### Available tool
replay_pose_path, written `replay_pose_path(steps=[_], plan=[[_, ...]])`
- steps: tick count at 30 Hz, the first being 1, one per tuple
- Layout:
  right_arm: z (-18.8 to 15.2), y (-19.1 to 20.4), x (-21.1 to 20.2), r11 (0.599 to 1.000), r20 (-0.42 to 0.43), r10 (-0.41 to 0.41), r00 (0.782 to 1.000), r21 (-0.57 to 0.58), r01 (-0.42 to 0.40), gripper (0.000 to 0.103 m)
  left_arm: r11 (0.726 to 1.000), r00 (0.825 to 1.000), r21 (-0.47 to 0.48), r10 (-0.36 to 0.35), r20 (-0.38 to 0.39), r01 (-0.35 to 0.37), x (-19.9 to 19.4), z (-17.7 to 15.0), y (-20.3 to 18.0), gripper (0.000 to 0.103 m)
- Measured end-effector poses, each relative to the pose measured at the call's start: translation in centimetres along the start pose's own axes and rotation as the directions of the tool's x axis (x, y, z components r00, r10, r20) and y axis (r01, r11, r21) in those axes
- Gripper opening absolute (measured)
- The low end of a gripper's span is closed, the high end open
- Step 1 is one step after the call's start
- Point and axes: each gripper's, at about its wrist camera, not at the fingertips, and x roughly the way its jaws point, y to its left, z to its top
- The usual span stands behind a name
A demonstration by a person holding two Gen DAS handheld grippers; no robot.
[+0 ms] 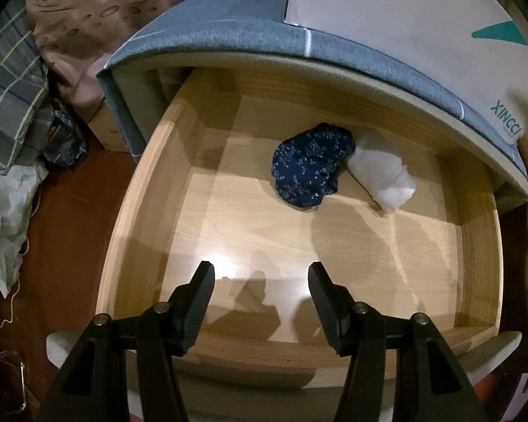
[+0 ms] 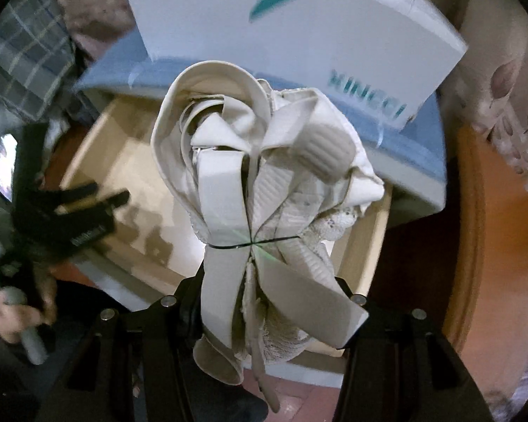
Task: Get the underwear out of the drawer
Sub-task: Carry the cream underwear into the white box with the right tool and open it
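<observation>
The wooden drawer [image 1: 148, 190] stands pulled out. On its floor near the back lie a dark blue speckled piece of underwear [image 1: 311, 165] and, touching it on the right, a white rolled piece [image 1: 382, 176]. My left gripper [image 1: 260, 267] hovers open over the drawer's front part with nothing between its fingers. In the right wrist view my right gripper [image 2: 265, 277] is shut on a cream bundle of underwear [image 2: 260, 183] with straps and lace, raised above the drawer [image 2: 123, 133]. The bundle hides the fingertips. At the left of that view a hand holds the left gripper [image 2: 111, 191].
A white box [image 1: 404, 21] printed with teal letters rests on the blue-grey cloth-covered top [image 1: 228, 24] above the drawer. Plaid fabric [image 1: 7, 81] and leaf-patterned brown cloth [image 1: 88, 10] pile up on the left, above a red-brown floor [image 1: 70, 211].
</observation>
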Motion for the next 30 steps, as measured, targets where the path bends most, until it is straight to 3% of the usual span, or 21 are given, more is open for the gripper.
replay_pose_path(steps=[6,14,18,22,30], plan=[[3.0,-2.4,-5.6,0.998,0.109,0.014,0.994,0.053,-0.02,0.048,1.0,1.0,0.01,0.005,0.013,-0.005,-0.4,0.0,0.0,0.056],[11.1,-5.2,-10.2,0.994,0.219,-0.036,0.975,0.112,0.011,0.048,1.0,1.0,-0.002,0.006,0.02,-0.006,-0.5,0.0,0.3,0.056],[15.9,-5.9,-9.4,0.99,0.214,-0.053,0.975,0.142,0.022,0.048,1.0,1.0,0.002,0.009,0.025,-0.009,-0.6,0.0,0.3,0.056],[19.7,-5.7,-6.5,0.984,0.158,-0.048,0.986,0.175,0.02,0.048,1.0,1.0,0.002,0.005,0.019,-0.005,-0.5,0.0,0.4,0.056],[22.9,-5.6,-1.4,0.981,0.06,-0.056,0.997,0.187,0.043,0.05,1.0,1.0,-0.001,0.006,0.003,-0.006,-0.2,0.1,0.4,0.056]])
